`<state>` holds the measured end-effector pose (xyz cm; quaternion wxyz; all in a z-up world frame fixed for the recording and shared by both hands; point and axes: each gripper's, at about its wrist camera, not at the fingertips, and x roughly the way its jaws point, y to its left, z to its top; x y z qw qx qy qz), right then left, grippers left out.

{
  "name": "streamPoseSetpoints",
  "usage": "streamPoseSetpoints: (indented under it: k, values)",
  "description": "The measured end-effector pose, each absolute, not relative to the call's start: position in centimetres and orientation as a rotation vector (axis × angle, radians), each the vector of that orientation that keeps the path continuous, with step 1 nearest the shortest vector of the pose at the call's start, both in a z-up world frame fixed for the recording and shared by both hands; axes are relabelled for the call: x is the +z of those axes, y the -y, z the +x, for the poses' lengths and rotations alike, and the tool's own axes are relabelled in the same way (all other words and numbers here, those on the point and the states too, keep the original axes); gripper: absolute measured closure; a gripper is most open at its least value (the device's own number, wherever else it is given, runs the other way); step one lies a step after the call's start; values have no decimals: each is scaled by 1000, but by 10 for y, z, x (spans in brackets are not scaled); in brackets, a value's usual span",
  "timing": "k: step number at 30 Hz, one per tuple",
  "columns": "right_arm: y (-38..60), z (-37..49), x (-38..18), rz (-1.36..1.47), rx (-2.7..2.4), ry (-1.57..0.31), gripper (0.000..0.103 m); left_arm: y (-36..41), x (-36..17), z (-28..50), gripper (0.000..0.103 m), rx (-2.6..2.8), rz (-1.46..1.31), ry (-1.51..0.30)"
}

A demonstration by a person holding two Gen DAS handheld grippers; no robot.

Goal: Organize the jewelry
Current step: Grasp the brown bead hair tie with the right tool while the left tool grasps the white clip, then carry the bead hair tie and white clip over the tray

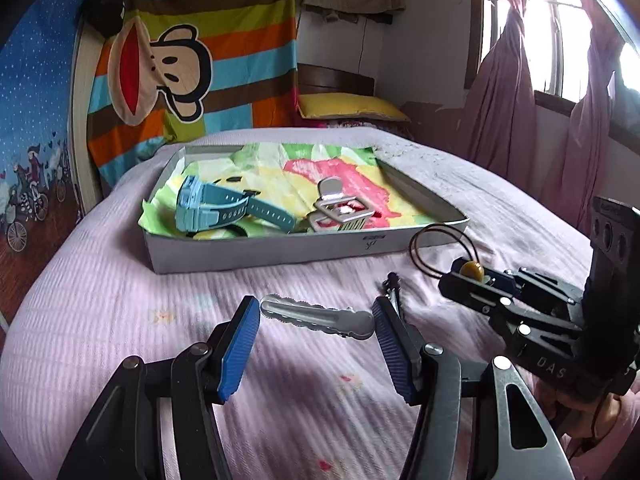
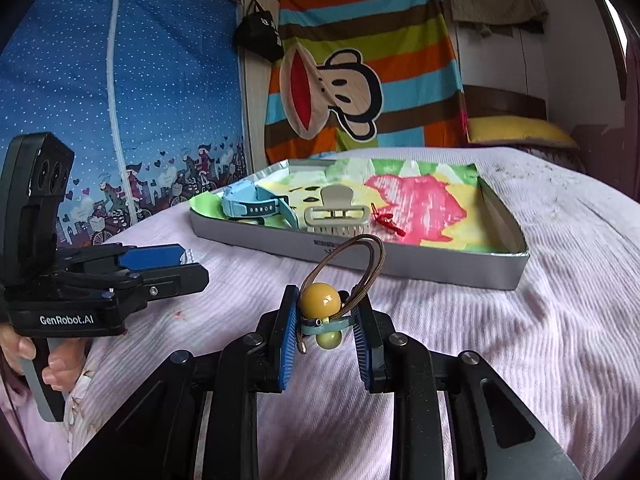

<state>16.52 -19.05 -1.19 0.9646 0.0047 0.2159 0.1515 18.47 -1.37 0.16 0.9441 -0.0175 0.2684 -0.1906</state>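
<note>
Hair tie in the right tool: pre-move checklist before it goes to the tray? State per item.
1. Right tool shut on the hair tie: ok, pads press the beads from both sides.
2. Loop hanging free: ok, it arcs up above the pads, snagged on nothing.
3. Tray reachable ahead: ok, its near wall stands just beyond the loop.
4. Free landing spot in tray: ok, the pink patch right of the claw clip is bare.
5. Left tool out of the path: ok, open around the silver clip, off to the side.
6. Silver clip gripped: not ok, pads not closed on it.
</note>
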Motion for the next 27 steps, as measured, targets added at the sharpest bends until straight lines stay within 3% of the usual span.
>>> streamPoseSetpoints:
  k: [17,27]
  values:
    - [205,168,25,43,309,-353,80,16,47,202,47,-383,-73,-441]
    - [214,248,70,9,313,-330,80,29,82,270,47,-323,-82,-394]
